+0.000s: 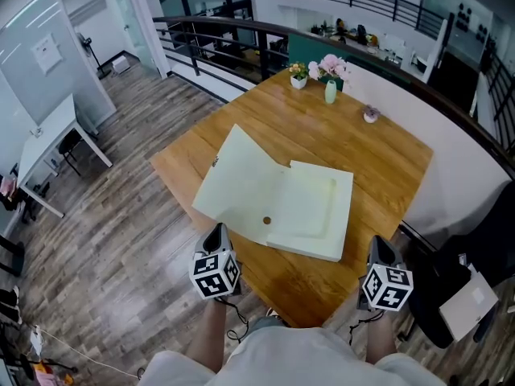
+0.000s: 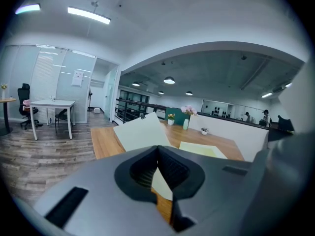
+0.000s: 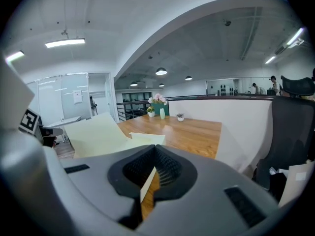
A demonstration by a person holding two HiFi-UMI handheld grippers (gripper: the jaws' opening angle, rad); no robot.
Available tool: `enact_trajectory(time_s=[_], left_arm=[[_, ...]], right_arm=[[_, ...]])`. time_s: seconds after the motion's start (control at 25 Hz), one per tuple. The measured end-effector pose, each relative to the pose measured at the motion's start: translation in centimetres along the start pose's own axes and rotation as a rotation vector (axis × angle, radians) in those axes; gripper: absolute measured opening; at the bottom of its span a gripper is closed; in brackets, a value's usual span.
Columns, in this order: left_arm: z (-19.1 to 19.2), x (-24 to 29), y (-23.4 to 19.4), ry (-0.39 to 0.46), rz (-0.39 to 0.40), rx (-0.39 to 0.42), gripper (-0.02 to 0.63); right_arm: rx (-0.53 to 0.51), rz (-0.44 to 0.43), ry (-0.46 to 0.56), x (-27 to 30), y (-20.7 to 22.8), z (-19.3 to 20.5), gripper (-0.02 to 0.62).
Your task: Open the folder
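A pale yellow folder (image 1: pixel 273 195) lies open on the wooden table (image 1: pixel 378 151). Its left cover (image 1: pixel 241 179) stands tilted up, and its box-shaped right half (image 1: pixel 314 207) lies flat, with a small brown button (image 1: pixel 266 220) near the fold. My left gripper (image 1: pixel 216 230) is at the table's near edge, just short of the folder's near left corner, jaws shut and empty. My right gripper (image 1: pixel 380 244) hovers off the table's near right corner, also shut on nothing. The left gripper view shows the raised cover (image 2: pixel 140 132) ahead of the left gripper (image 2: pixel 157 151). The right gripper (image 3: pixel 155 151) points toward the folder (image 3: pixel 98 132).
Two flower pots (image 1: pixel 322 69) and a pale green vase (image 1: pixel 331 92) stand at the table's far edge, a small plant (image 1: pixel 370 114) to their right. A black chair (image 1: pixel 475 272) sits close at the right. A railing (image 1: pixel 217 47) and a white desk (image 1: pixel 48 147) lie beyond.
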State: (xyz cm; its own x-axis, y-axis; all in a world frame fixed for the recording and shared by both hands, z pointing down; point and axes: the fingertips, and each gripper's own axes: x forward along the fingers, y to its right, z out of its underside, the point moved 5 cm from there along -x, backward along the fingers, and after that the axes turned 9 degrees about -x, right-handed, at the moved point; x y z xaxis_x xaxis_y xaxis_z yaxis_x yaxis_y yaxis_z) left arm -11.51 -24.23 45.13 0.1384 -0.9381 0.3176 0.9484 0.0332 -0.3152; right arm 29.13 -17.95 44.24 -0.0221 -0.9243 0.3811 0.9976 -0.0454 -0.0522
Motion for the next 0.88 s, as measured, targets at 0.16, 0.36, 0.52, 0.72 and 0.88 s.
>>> enact_trajectory(time_s=[0.16,0.36,0.52,0.72,0.88], left_arm=[[0.0,0.2,0.0,0.001,0.001,0.004,0.003],[-0.2,0.7,-0.1,0.001,0.002,0.002,0.003],[-0.2,1.0,-0.3,0.000,0.003,0.006,0.003],[-0.3,1.5,-0.4,-0.004,0.007,0.013,0.003],[-0.4,1.9,-0.5,-0.004,0.007,0.015,0.003]], right_arm=[[-0.001,0.005,0.006,0.0,0.2,-0.3,0.000],[-0.002,0.005,0.007,0.4,0.0,-0.5,0.000],[0.007,0.008,0.009,0.6,-0.2,-0.6,0.000],[0.009,0.013,0.009,0.8,-0.4,-0.6,0.000],[0.003,0.015,0.007,1.1,-0.5,-0.7,0.000]])
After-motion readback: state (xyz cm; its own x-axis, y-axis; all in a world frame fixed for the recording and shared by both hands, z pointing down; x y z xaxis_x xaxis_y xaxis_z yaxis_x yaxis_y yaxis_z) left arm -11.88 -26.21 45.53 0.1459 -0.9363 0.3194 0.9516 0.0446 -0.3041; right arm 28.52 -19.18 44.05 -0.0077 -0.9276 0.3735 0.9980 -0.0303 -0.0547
